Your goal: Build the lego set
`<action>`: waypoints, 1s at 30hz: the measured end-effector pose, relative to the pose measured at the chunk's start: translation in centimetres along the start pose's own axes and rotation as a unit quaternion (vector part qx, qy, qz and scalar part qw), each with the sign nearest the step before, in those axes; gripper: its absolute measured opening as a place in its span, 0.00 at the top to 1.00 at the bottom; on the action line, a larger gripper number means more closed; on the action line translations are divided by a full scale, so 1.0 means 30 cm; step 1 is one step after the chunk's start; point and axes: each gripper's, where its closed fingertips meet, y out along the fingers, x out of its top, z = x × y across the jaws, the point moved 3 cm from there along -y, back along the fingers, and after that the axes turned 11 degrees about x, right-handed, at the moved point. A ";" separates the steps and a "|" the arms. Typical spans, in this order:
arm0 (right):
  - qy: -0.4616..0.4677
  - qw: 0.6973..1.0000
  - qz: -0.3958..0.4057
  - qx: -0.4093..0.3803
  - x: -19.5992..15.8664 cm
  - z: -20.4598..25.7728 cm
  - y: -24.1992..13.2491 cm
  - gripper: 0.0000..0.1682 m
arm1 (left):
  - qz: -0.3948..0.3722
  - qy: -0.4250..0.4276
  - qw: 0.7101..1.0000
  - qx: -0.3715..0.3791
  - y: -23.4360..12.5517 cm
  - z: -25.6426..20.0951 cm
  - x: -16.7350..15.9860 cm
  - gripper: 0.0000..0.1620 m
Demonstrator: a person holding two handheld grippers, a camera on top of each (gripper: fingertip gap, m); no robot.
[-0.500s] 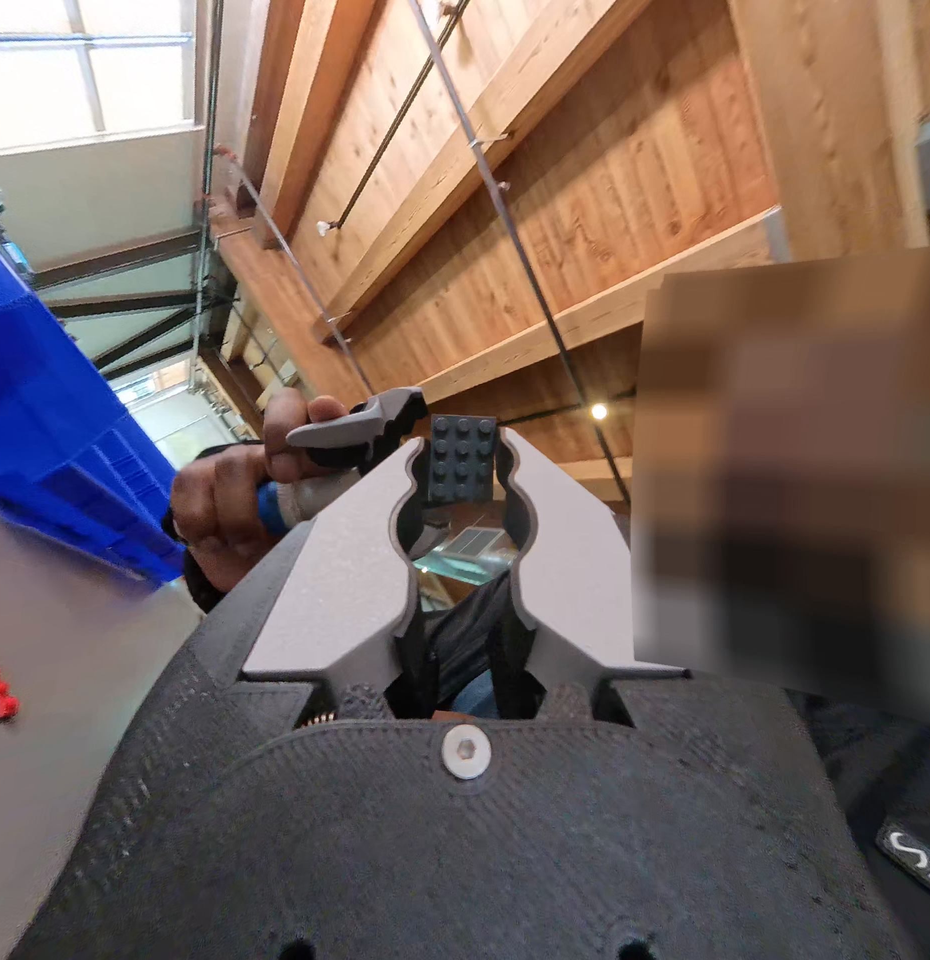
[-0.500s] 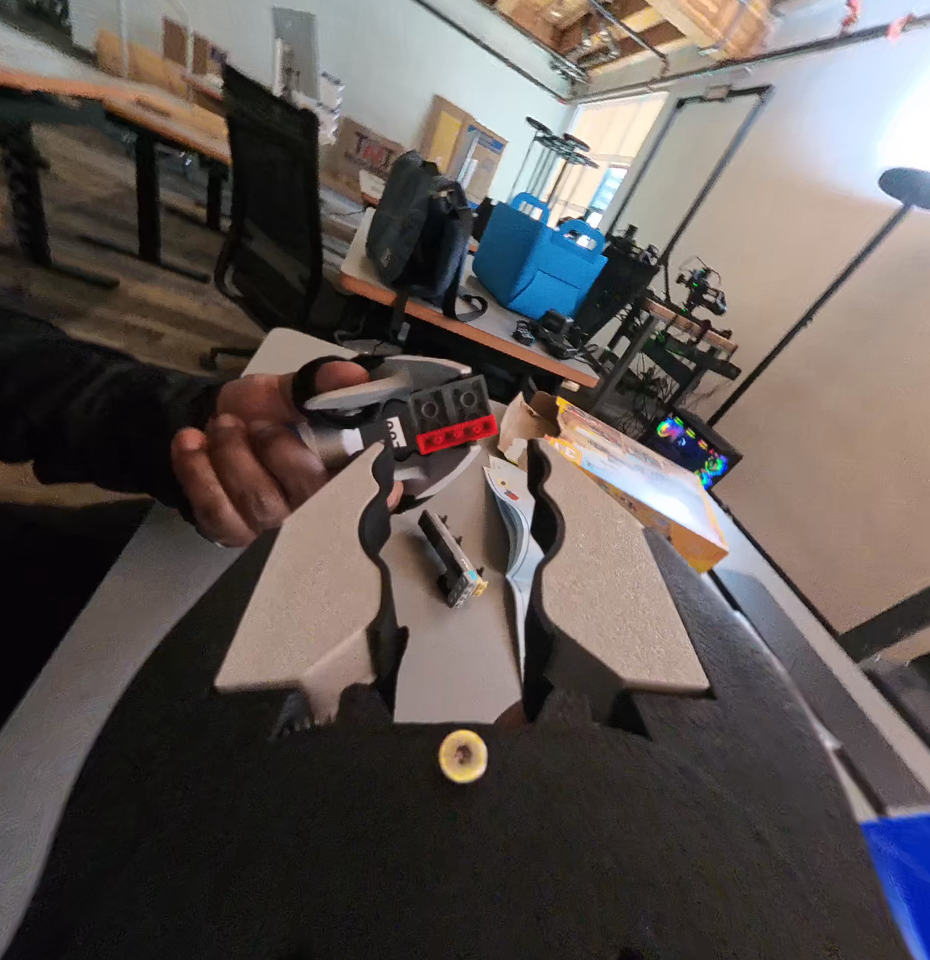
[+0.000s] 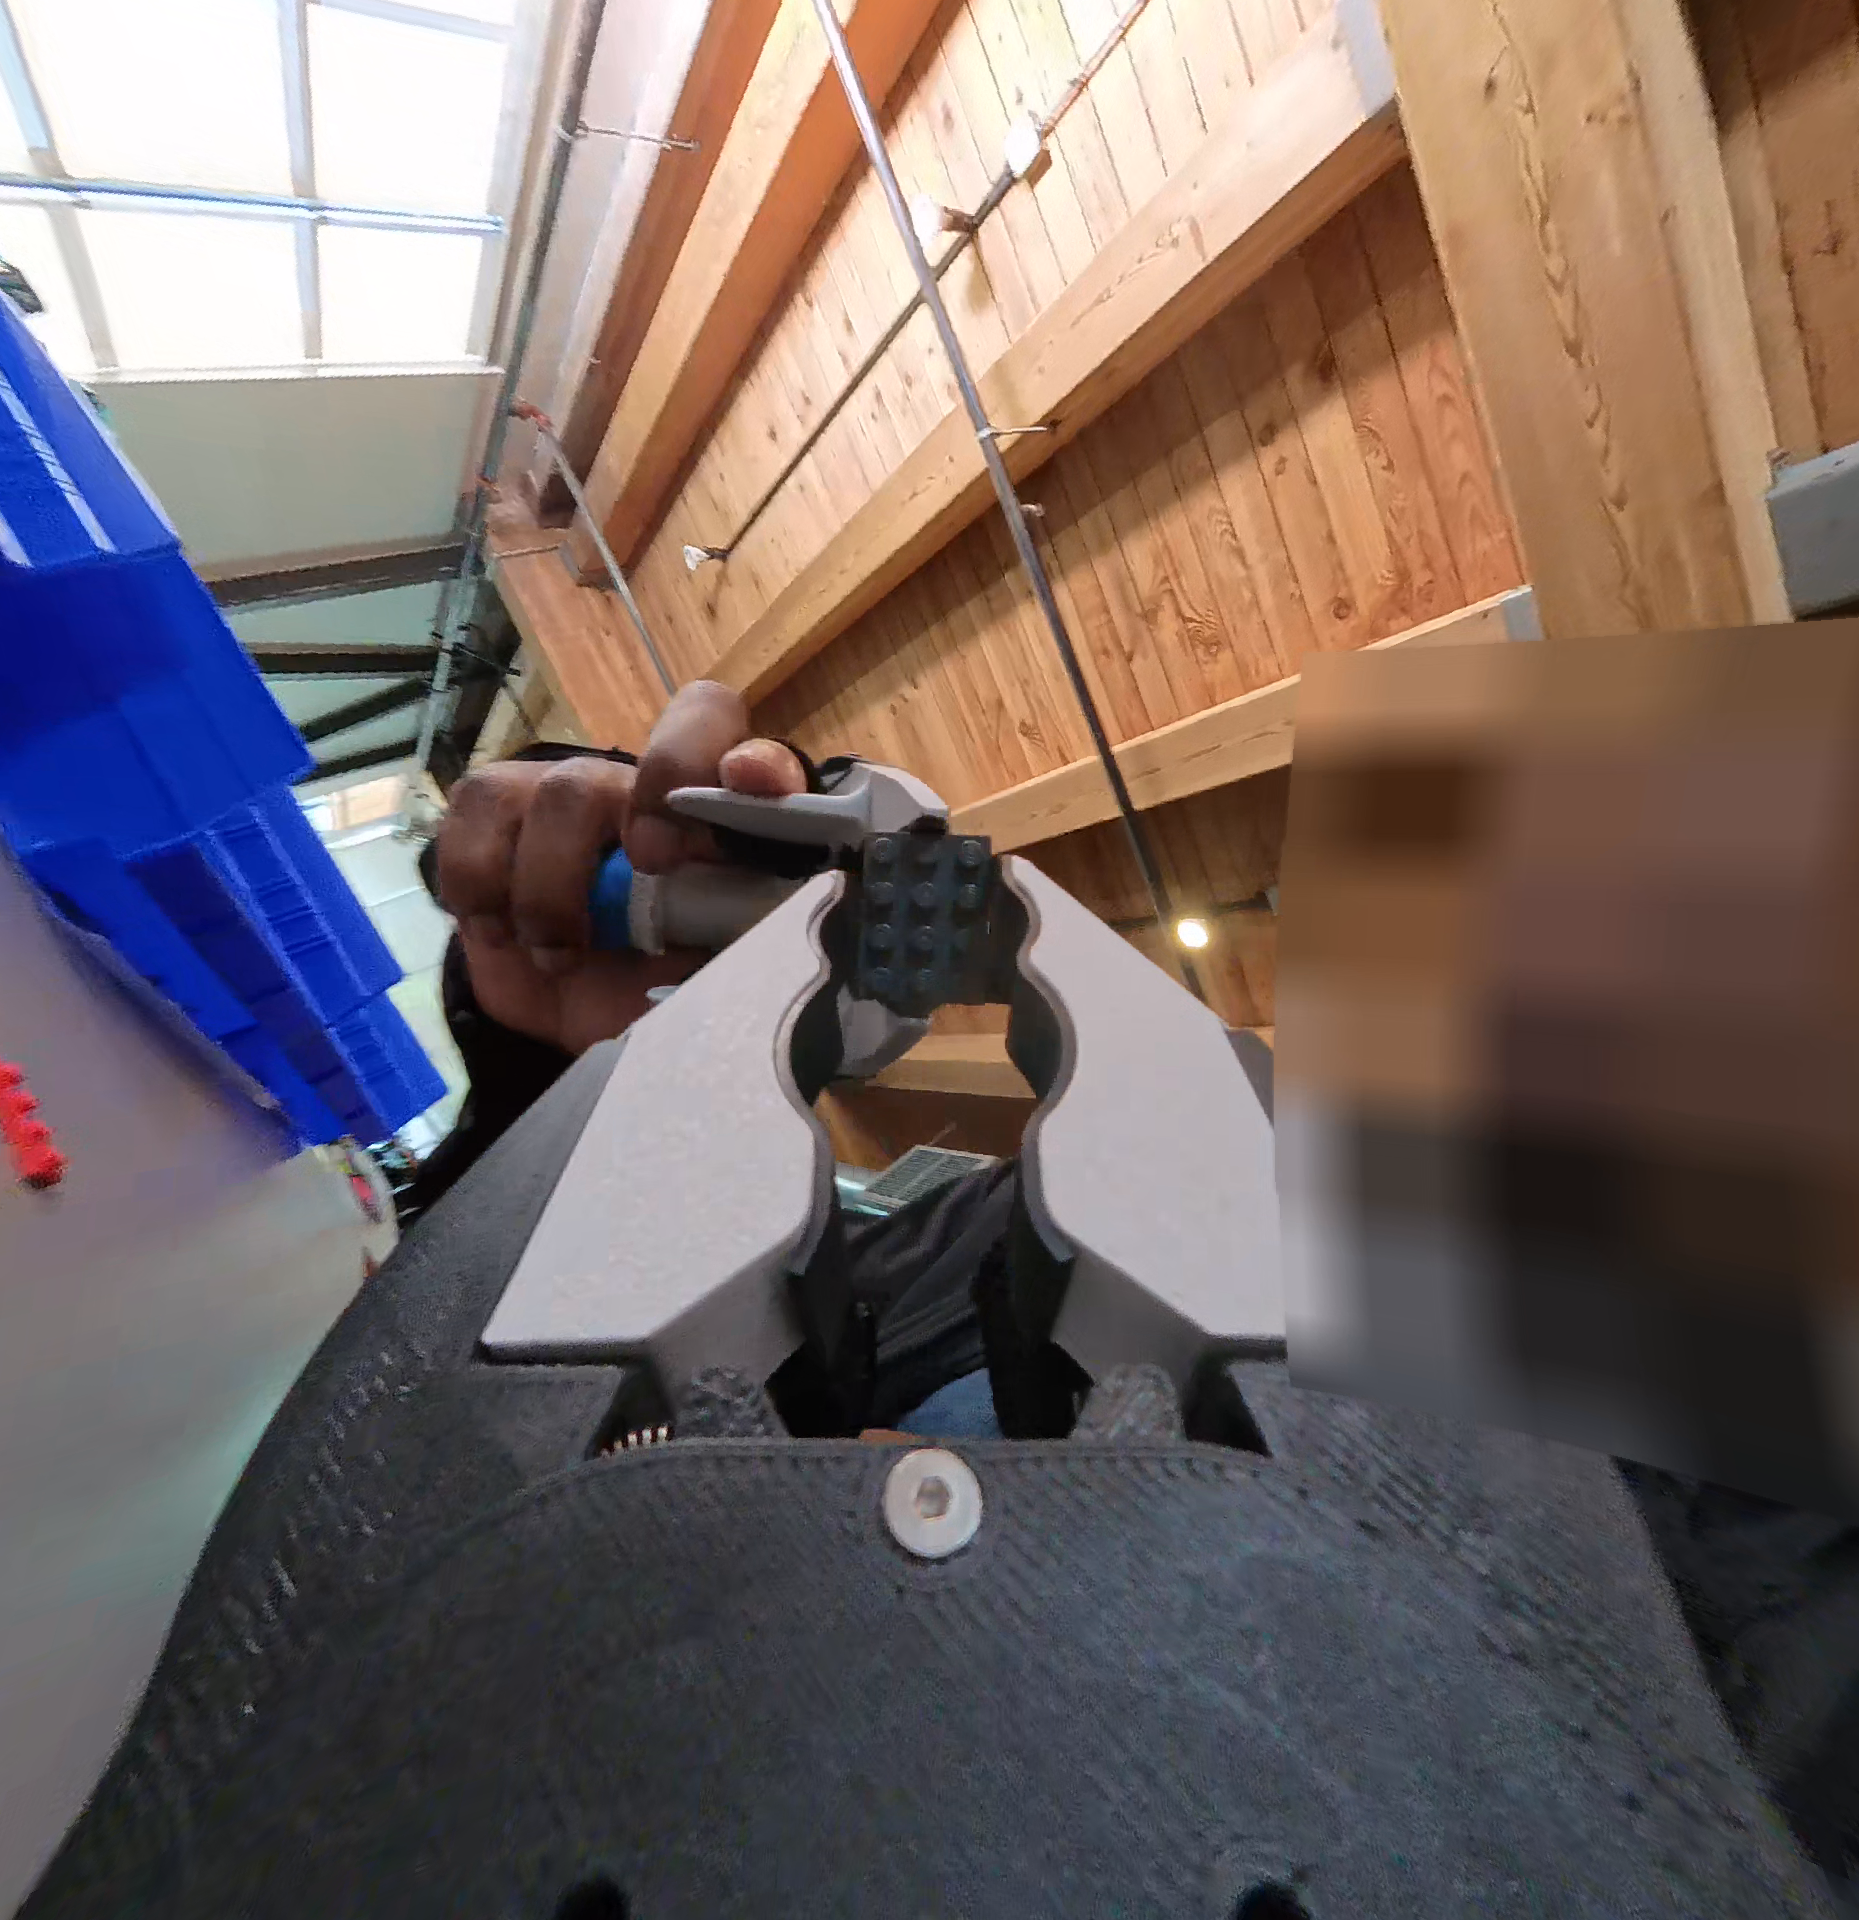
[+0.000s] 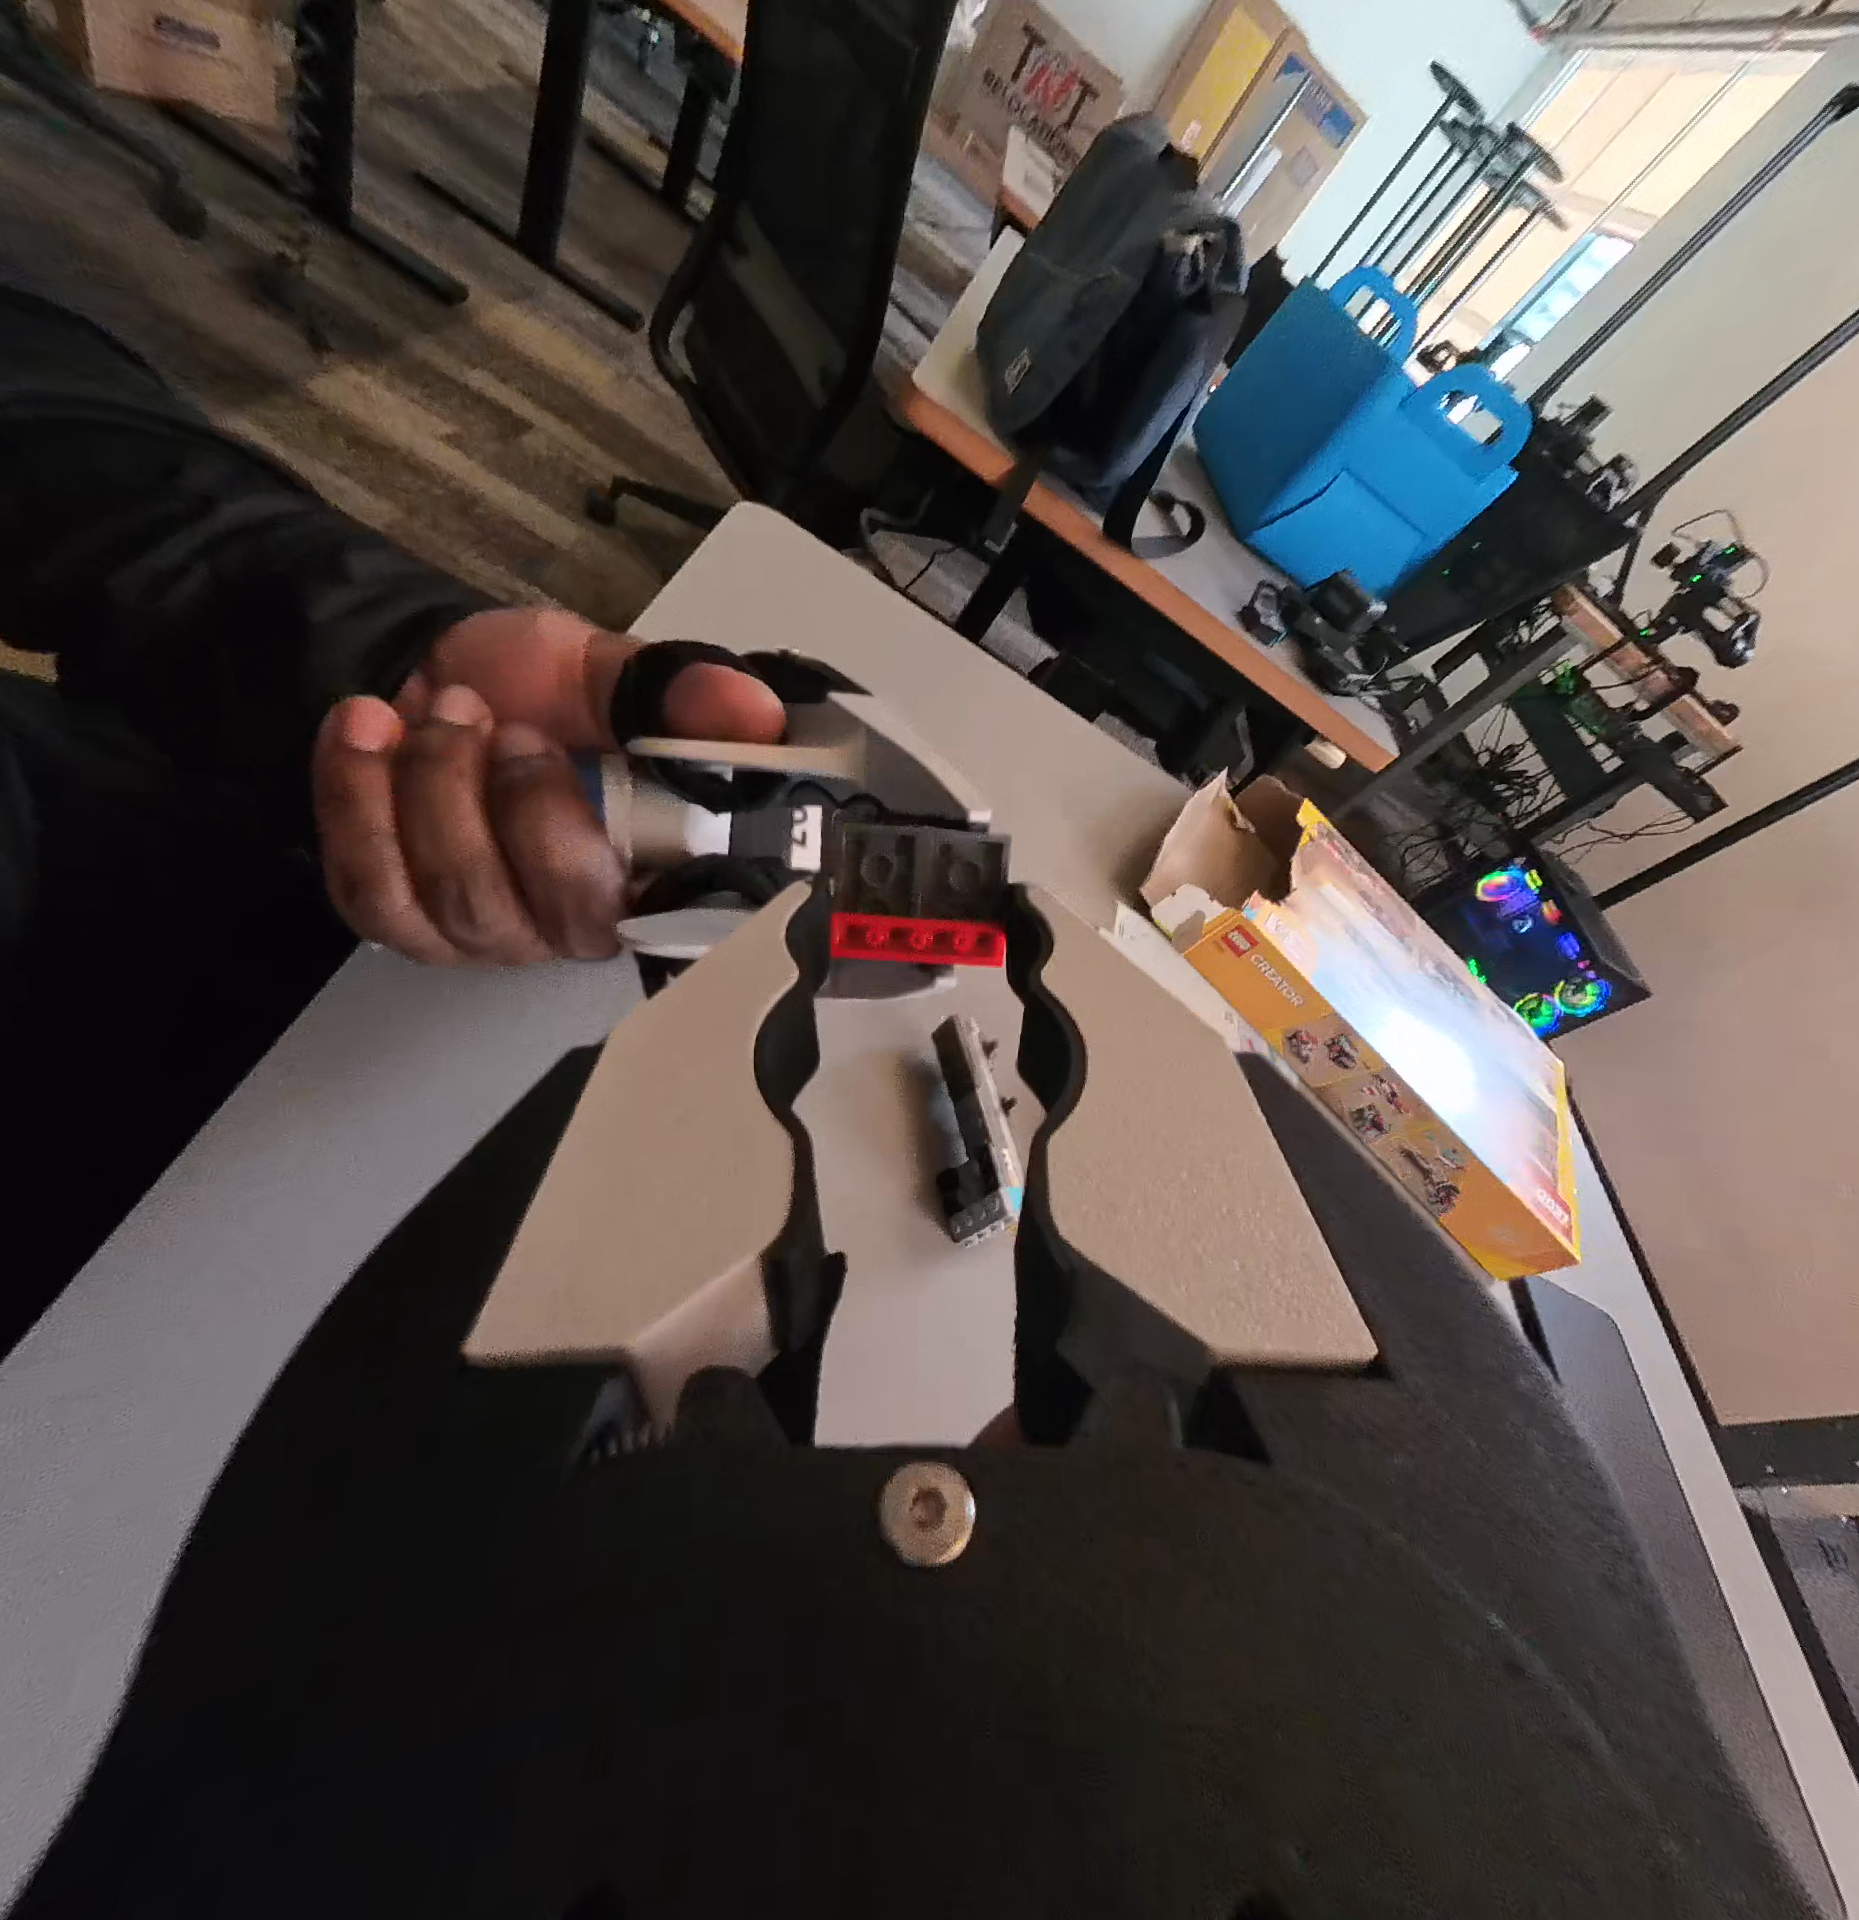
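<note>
Pinching a dark grey studded plate [image 3: 927,916] between its fingertips, the left gripper [image 3: 920,914] pointed up toward a timber ceiling, with the plate's studs facing the camera. Behind the plate, the other gripper's handle and the hand [image 3: 572,873] around it filled the space just past the tips. In the right wrist view the right gripper [image 4: 917,940] had its jaws closed on a thin red plate [image 4: 917,940], which sat directly under the dark grey plate [image 4: 920,868] and appeared to touch it, so the two grippers met tip to tip above the table [image 4: 1008,707]. Whether the red plate was pressed home onto the grey one could not be told. A hand [image 4: 468,800] with a black strap over one finger held the far gripper's handle at the left of that view.

On the table below the meeting point lay a small dark brick assembly [image 4: 972,1127], seen through the gap between the right fingers and well clear of them. Toward the table's right edge lay an opened yellow box [image 4: 1392,1081] with its torn flap up. Blue stacked bins [image 3: 156,810] stood at the left edge of the left wrist view, and a small red piece [image 3: 16,1132] lay on the pale surface near them. A mosaic patch hid the right side of that view. Farther back stood another table with a dark bag [image 4: 1112,301] and a blue tote [image 4: 1351,468].
</note>
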 end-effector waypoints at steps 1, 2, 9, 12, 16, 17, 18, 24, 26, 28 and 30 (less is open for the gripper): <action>0.002 1.000 0.009 0.004 -0.003 -0.001 0.001 0.80 | -0.004 0.009 1.000 0.017 -0.010 0.008 0.005 0.83; 0.005 1.000 0.021 0.007 -0.007 -0.002 0.000 0.80 | -0.006 0.023 0.999 0.039 -0.020 0.017 0.012 0.82; 0.022 0.989 0.144 0.039 -0.057 -0.002 -0.005 0.80 | 0.041 0.176 0.964 0.194 -0.044 0.047 0.012 0.79; 0.013 0.982 0.180 0.052 -0.076 0.013 0.005 0.80 | 0.056 0.184 0.957 0.215 -0.044 0.068 -0.003 0.86; 0.015 0.980 0.188 0.064 -0.087 0.028 0.020 0.80 | 0.057 0.179 0.958 0.215 -0.046 0.074 -0.008 0.95; 0.018 0.980 0.185 0.066 -0.088 0.029 0.022 0.80 | 0.058 0.178 0.958 0.219 -0.048 0.077 -0.008 0.96; 0.022 0.981 0.180 0.065 -0.089 0.029 0.024 0.80 | 0.057 0.176 0.957 0.222 -0.051 0.079 -0.007 0.96; 0.116 0.985 0.125 -0.007 -0.125 0.028 -0.018 0.75 | 0.040 0.155 0.952 0.262 -0.071 0.108 0.007 0.98; 0.187 0.975 0.103 -0.058 -0.172 0.042 -0.077 0.73 | 0.033 0.147 0.946 0.286 -0.082 0.125 0.013 0.97; 0.260 0.954 0.104 -0.107 -0.248 0.079 -0.151 0.71 | 0.026 0.140 0.942 0.305 -0.093 0.138 0.019 0.98; 0.316 0.931 0.115 -0.143 -0.317 0.132 -0.216 0.70 | 0.020 0.135 0.939 0.316 -0.098 0.146 0.026 0.98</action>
